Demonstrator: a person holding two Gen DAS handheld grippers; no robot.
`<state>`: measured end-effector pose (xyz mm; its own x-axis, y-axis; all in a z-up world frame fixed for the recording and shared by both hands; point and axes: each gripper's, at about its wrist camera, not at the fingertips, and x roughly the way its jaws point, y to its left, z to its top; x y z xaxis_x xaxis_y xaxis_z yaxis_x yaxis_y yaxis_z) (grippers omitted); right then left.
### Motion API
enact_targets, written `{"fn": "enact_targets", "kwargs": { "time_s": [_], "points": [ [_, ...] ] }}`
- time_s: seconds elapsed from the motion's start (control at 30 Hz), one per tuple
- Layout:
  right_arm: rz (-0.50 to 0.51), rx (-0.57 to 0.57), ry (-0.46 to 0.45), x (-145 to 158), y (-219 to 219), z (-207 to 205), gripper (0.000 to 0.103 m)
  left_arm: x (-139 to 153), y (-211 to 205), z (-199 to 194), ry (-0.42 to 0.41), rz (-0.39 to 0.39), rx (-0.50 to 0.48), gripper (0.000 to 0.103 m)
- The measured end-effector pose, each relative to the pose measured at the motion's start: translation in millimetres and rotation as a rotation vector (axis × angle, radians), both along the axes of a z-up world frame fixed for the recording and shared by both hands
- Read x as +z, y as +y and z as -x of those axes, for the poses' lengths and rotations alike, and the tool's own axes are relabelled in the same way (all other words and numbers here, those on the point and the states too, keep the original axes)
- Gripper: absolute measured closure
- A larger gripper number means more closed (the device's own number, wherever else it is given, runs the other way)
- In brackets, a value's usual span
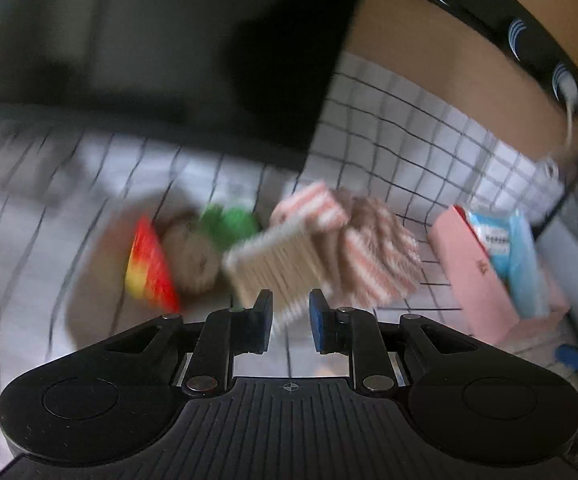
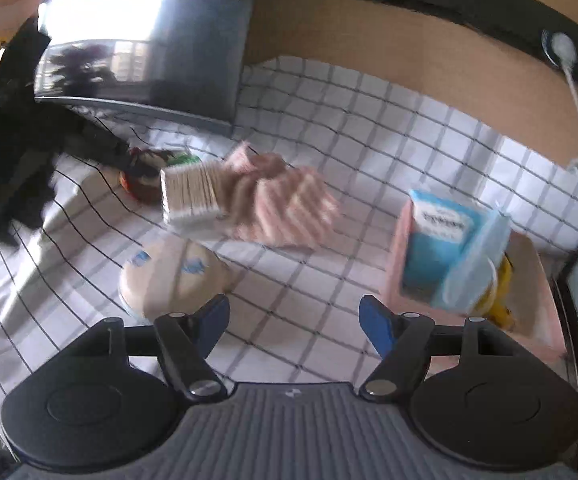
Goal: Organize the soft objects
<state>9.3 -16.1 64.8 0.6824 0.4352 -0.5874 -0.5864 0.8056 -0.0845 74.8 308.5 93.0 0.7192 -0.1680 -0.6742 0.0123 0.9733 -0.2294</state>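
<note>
My left gripper point(image 1: 289, 320) is shut on a corner of a clear pack of cotton swabs point(image 1: 273, 268), holding it above the checked cloth. The pack also shows in the right wrist view point(image 2: 191, 196). Behind it lies a pink-and-white striped cloth point(image 1: 369, 248), which the right wrist view also shows point(image 2: 289, 208). My right gripper point(image 2: 293, 326) is open and empty over the cloth. A round beige pouch with blue marks point(image 2: 173, 274) lies by its left finger. Everything is motion-blurred.
A pink box point(image 2: 525, 280) at the right holds a blue-and-white packet point(image 2: 437, 244) and something yellow. A brown tray with red, green and brown soft toys point(image 1: 185, 256) sits left. A dark monitor point(image 2: 149, 40) and a wooden wall stand behind.
</note>
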Motion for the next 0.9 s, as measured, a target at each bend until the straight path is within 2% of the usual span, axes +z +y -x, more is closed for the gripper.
{"fn": "enact_targets", "kwargs": {
  "time_s": [0.07,0.2,0.3,0.4,0.47,0.53,0.63,0.77,0.9],
  "points": [
    [0.011,-0.02,0.02,-5,-8,0,0.031,3,0,-26,-0.005,-0.051,-0.042,0.081],
    [0.033,-0.074,0.055,-15,-22,-1,0.031,-6,11,-71,0.02,-0.07,-0.012,0.081],
    [0.03,-0.097,0.069,-18,-31,2,0.031,-20,22,-94,0.075,-0.028,-0.026,0.081],
    [0.015,-0.107,0.088,-20,-38,1,0.031,-27,33,-100,0.108,0.061,-0.067,0.082],
    [-0.012,-0.081,0.1,-18,-39,0,0.031,-28,32,-94,0.144,0.104,-0.125,0.082],
    [-0.056,-0.027,0.111,-13,-35,0,0.031,-29,21,-82,0.172,0.104,-0.206,0.082],
    [-0.065,0.089,0.108,-8,-15,0,0.031,-28,3,-54,0.161,0.092,-0.294,0.082],
    [-0.042,0.212,0.08,-6,18,0,0.031,-29,-8,-17,0.14,0.128,-0.293,0.082],
    [-0.061,0.263,0.163,-18,47,-17,0.03,-31,-7,18,0.122,0.154,-0.211,0.082]
  ]
}}
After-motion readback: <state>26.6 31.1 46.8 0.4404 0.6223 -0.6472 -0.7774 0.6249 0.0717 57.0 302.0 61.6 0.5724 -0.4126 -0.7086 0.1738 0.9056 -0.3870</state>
